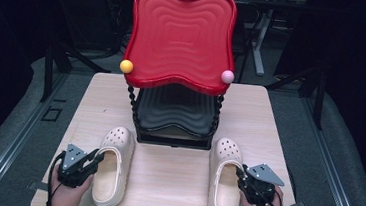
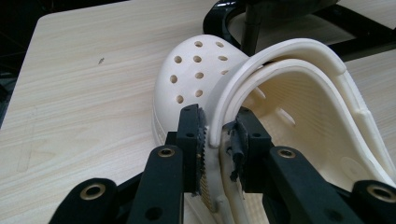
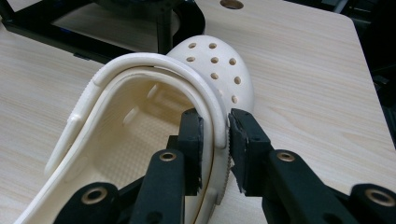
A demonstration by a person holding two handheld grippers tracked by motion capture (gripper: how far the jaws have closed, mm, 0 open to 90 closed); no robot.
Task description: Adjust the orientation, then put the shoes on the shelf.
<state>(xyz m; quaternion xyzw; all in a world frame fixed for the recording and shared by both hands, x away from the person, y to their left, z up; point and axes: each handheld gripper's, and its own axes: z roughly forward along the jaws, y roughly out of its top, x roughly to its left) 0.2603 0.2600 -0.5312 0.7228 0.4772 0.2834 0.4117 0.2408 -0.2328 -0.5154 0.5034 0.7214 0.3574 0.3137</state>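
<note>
Presently, left gripper [image 1: 90, 162] clamps the left cream clog's [image 1: 112, 169] outer wall; right gripper [image 1: 243, 177] likewise pinches the right cream clog [image 1: 224, 184].

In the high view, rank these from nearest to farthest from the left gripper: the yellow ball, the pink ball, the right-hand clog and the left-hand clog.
Measured from the left gripper:
1. Left-hand clog, right at its jaws.
2. Right-hand clog, across the table's near edge.
3. Yellow ball, at the red tray's left corner.
4. Pink ball, at its right corner.
</note>
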